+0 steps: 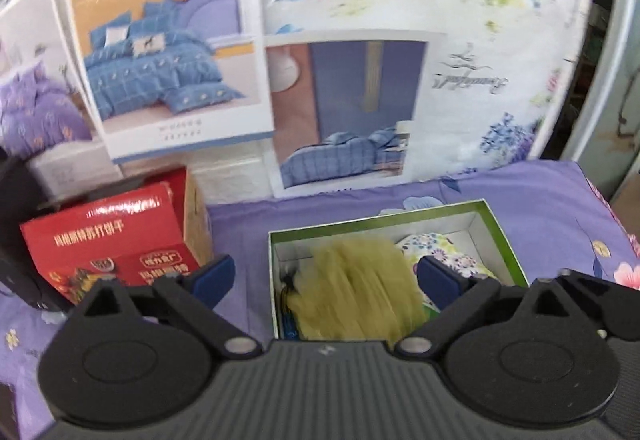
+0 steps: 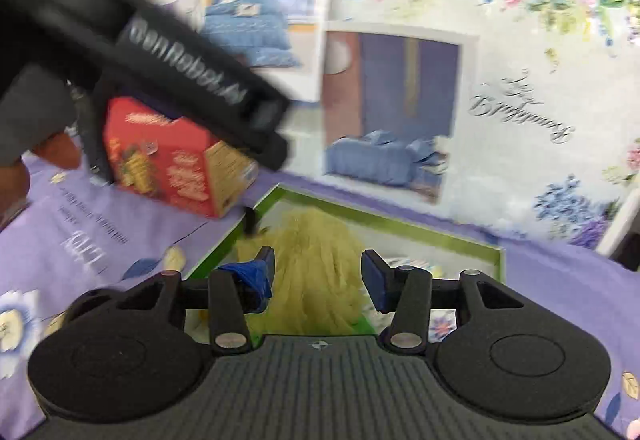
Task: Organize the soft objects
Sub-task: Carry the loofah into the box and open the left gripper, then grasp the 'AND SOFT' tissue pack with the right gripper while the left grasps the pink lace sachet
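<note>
A red carton point(image 1: 120, 240) is seen at the left, standing on the purple bedsheet point(image 1: 540, 200), just beside a green-rimmed box point(image 1: 500, 236).

The yellow-green pouf point(image 1: 360, 288), a fluffy mesh or tulle bundle, lies inside the box toward its left half, with a floral cloth point(image 1: 444, 252) beside it on the right. The pouf is judged to be very light, soft and springy: it would squash under the tongs and puff out again once released, so a shallow pinch on the outer frills would likely slip off. A hold deep through the gathered middle is judged best. Something dark sits at its left edge, but whether that is a cord cannot be told. The floral cloth is judged limp and light as well.

The left tongs point(image 1: 326, 276) are held wide apart and empty, just above the box, with the pouf directly between and beyond the fingertips.

The right tongs point(image 2: 318, 272) are also apart and empty, though less widely. The pouf point(image 2: 316, 260) lies straight ahead between them, and the left gripper's body crosses the upper left of that view.
</note>
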`<state>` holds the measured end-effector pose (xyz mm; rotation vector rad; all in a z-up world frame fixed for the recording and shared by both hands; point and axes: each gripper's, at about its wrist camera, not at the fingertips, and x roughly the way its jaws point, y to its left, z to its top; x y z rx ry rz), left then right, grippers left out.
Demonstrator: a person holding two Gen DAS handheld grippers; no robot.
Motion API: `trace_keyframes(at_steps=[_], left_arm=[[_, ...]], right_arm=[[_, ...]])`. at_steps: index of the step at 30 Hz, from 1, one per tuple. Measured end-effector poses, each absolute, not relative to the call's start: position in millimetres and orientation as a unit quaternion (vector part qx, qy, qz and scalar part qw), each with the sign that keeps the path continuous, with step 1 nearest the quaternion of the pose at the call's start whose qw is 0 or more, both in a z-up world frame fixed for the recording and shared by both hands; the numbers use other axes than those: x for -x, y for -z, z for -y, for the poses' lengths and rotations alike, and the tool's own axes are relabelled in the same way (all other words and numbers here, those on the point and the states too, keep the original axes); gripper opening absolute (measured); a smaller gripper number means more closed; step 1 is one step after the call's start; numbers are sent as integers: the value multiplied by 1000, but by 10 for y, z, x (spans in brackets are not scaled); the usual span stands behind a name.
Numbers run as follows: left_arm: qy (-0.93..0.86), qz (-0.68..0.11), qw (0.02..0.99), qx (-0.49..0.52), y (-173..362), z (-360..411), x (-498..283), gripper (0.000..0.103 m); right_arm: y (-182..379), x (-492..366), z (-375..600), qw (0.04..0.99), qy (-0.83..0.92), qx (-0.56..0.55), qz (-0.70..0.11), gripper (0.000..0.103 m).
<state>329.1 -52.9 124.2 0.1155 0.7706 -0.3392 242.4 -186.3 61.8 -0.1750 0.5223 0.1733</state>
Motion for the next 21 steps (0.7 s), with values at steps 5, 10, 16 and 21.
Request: trace_keyframes(at_steps=[5, 10, 16, 21], left_arm=[[173, -379, 908, -34, -1165, 457, -3251, 97], [182, -363, 913, -45, -1213, 444, -2910, 97], [202, -332, 920, -45, -1286, 297, -2149, 101], [209, -333, 919, -42, -1113, 131, -1496, 101]], right_arm=[[-663, -2330, 1974, 963, -82, 74, -246, 33], [-781, -2093, 2075, 969, -83, 55, -225, 33], [-739, -1393, 2082, 977, -101, 21, -187, 34], [-463, -828, 2090, 976, -100, -14, -194, 35]])
